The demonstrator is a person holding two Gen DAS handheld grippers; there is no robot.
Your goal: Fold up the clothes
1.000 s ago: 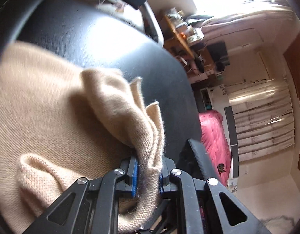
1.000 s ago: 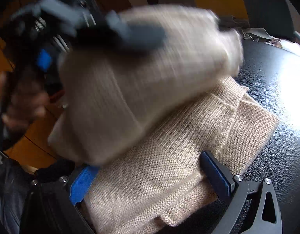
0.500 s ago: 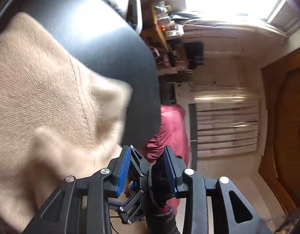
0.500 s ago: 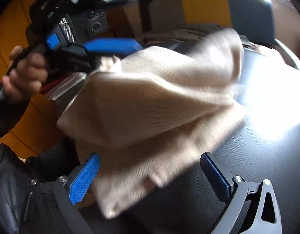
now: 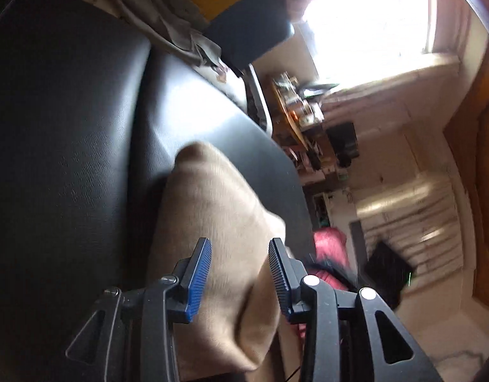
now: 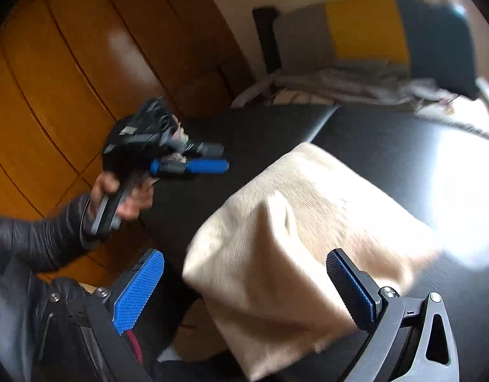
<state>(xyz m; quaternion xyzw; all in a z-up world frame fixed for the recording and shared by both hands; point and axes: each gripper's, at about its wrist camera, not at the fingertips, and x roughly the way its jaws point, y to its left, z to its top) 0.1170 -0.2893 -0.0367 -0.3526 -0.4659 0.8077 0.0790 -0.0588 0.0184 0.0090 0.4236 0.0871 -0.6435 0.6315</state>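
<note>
Beige knitted wool, folded into a thick bundle [image 6: 295, 238], lies at the near edge of a black leather-look seat [image 6: 387, 146], one corner hanging past the rim toward the person. In the right wrist view the right gripper [image 6: 244, 286] sits low in front of that bundle with its blue-padded fingers [image 6: 138, 289] spread wide, one at each side of the cloth and neither pressing on it; it grips nothing. Farther left in the same view the person's left hand [image 6: 120, 197], in a dark sleeve, clasps the handle of the left gripper [image 6: 209, 159], which is held level above the black seat, well clear of the garment. The left wrist view looks down over the folded beige garment [image 5: 212, 222] from the other side: the left gripper [image 5: 239, 273] has its two ribbed blue fingers [image 5: 198, 277] parted with a clear gap between them, and the cloth appears behind that gap rather than pinched in it, so it is released. Beyond the bundle the black seat [image 5: 69, 127] runs back to a heap of pale crumpled fabric [image 6: 340, 82] and a grey, yellow and dark blue cushion [image 6: 365, 31]. Amber wooden panelling [image 6: 53, 63] fills the left side of the room; on the far side stand a cluttered wooden shelf [image 5: 295, 117] and a bright window [image 5: 368, 28], with a pink bundle [image 5: 329, 248] on the floor below.
</note>
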